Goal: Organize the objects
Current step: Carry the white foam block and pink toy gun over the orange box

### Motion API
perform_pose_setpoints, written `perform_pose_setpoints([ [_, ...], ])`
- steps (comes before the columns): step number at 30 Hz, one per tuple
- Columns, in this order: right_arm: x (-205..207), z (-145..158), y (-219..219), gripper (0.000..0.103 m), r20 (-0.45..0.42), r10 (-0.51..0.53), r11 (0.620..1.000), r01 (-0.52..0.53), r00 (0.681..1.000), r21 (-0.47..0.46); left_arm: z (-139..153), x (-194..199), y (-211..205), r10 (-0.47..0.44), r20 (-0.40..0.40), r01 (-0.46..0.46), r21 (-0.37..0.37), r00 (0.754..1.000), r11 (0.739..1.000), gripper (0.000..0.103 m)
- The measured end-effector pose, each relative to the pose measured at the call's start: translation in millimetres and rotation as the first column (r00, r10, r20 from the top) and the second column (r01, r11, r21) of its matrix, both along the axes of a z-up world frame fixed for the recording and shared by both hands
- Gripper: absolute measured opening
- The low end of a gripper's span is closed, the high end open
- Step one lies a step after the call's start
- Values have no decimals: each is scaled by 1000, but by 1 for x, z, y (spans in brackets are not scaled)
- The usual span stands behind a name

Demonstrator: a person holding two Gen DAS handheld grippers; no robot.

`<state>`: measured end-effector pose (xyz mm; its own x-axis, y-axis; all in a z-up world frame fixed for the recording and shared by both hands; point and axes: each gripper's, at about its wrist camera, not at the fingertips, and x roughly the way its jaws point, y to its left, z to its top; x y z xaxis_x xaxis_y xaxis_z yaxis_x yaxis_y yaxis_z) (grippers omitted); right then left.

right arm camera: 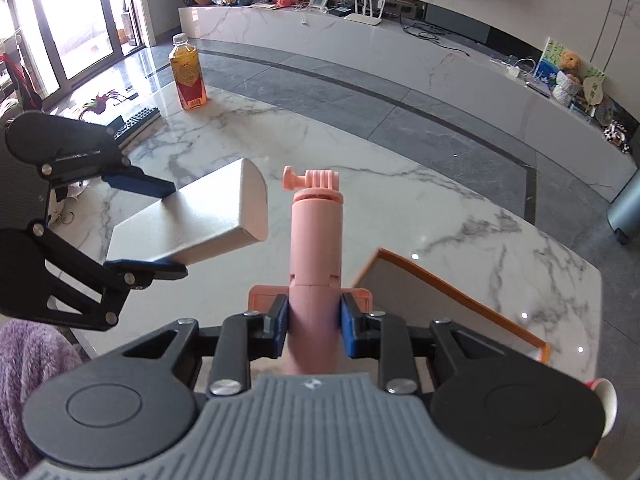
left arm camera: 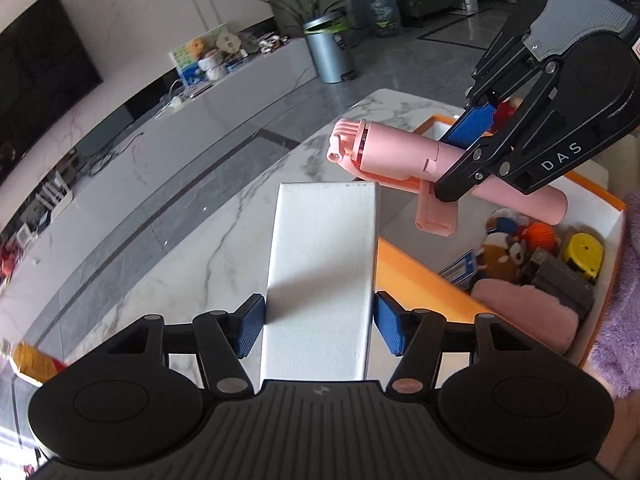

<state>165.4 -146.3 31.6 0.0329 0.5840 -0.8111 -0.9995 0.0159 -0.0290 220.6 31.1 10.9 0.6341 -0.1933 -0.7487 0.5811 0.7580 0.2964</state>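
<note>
My left gripper (left arm camera: 319,328) is shut on a white rectangular box (left arm camera: 322,276) and holds it above the marble table (left arm camera: 192,248). It also shows in the right wrist view (right arm camera: 192,220), at the left, between the left gripper's blue pads (right arm camera: 140,186). My right gripper (right arm camera: 314,330) is shut on a pink selfie-stick handle (right arm camera: 316,248) with a camera mount on top. In the left wrist view the pink handle (left arm camera: 396,156) hangs over an orange-rimmed storage box (left arm camera: 416,268), held by the right gripper (left arm camera: 460,160).
The storage box holds plush toys (left arm camera: 508,248), a yellow item (left arm camera: 582,254), a pink cloth (left arm camera: 528,312) and a dark block. A drink bottle (right arm camera: 188,76) and a remote control (right arm camera: 136,120) stand at the table's far left. A purple fuzzy sleeve (left arm camera: 616,320) is at the right.
</note>
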Motion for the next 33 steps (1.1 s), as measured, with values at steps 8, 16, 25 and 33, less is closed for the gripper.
perform_pose_setpoints([
  [8, 64, 6, -82, 29, 113, -72, 996, 78, 991, -44, -14, 1, -112, -239, 29, 234, 113, 971, 966, 69],
  [16, 112, 5, -106, 29, 181, -13, 987, 41, 983, -152, -53, 22, -177, -353, -15, 349, 206, 935, 914, 69],
  [25, 138, -24, -87, 29, 179, 36, 973, 6, 983, -231, -98, 61, -192, -385, -103, 399, 239, 917, 885, 69],
  [33, 151, -41, -72, 29, 146, 60, 968, -21, 987, -251, -130, 80, -197, -404, -141, 427, 279, 904, 860, 70],
])
